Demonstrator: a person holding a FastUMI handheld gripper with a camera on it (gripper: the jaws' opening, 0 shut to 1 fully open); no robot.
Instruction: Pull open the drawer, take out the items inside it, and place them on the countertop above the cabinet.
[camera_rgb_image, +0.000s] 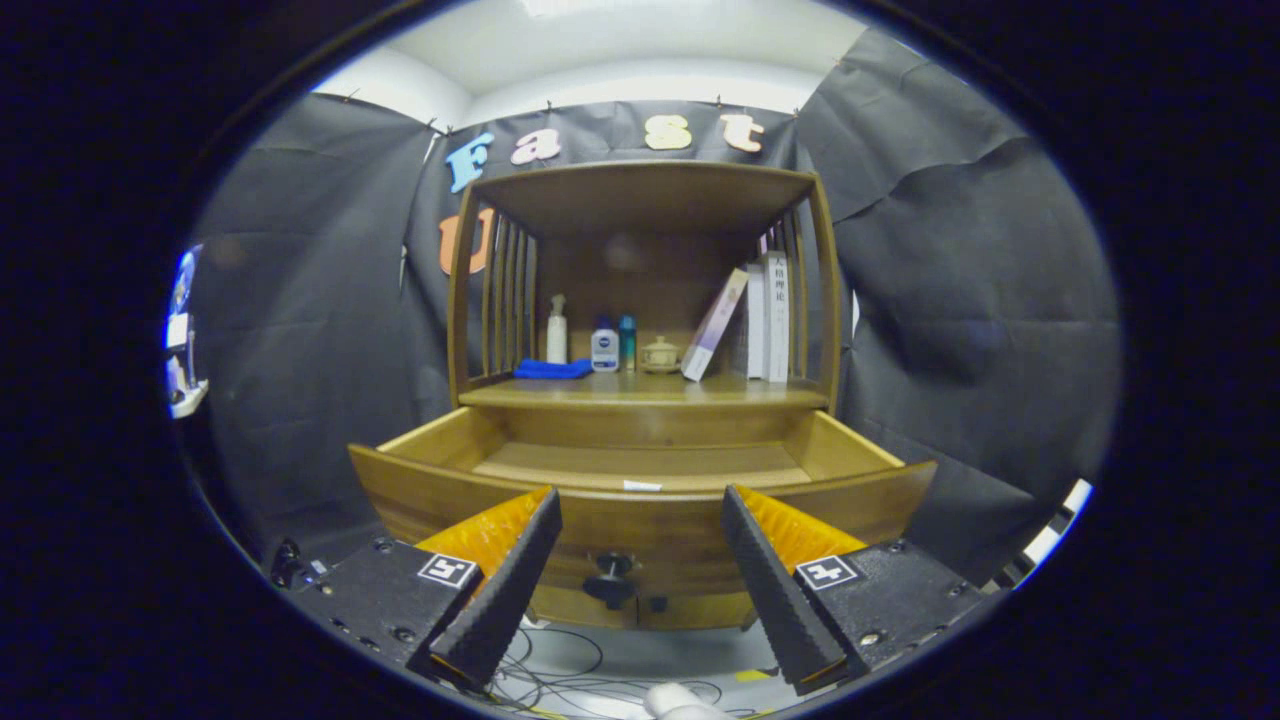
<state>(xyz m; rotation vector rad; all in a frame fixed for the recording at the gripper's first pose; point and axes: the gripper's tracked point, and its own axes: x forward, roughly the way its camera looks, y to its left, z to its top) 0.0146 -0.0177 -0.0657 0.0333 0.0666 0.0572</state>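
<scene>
Your drawer (640, 470) stands pulled out below the tabletop (640, 393), its floor looking bare (front strip hidden). Your gripper (640, 570) hangs before the knob (612, 578), jaws released; reaching in blind could strike the front panel.

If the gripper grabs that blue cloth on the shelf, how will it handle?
The blue cloth lies folded flat beside the white spray bottle, so it is probably soft, floppy and light. It may unfold when lifted. The open gripper is well short of it.
</scene>
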